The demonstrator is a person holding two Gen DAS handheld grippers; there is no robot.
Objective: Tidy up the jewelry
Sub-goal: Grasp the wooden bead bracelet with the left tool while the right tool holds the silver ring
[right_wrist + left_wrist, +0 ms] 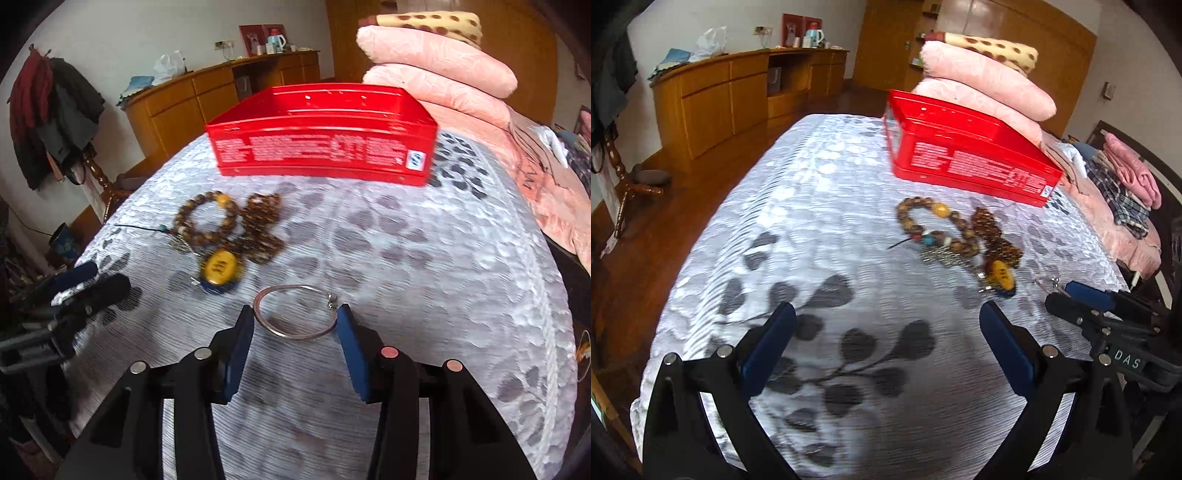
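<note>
Silver bangle (295, 314) between right gripper (295, 325) fingers, grip unclear

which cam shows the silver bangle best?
Right wrist. The silver bangle lies whole on the bedspread between the right gripper fingers, its clasp visible. The left wrist view shows only its clasp end beyond the right gripper's fingers; the hoop is hidden.

Bed with a white bedspread (820, 206) printed with grey leaves. Stacked pink pillows (436, 70) lay at its far side, a spotted yellow blanket (1001, 48) on top. A wooden sideboard (738, 92) stood along the wall, bearing a white plastic bag (711, 42); dark coats (55, 110) hung on a stand.
</note>
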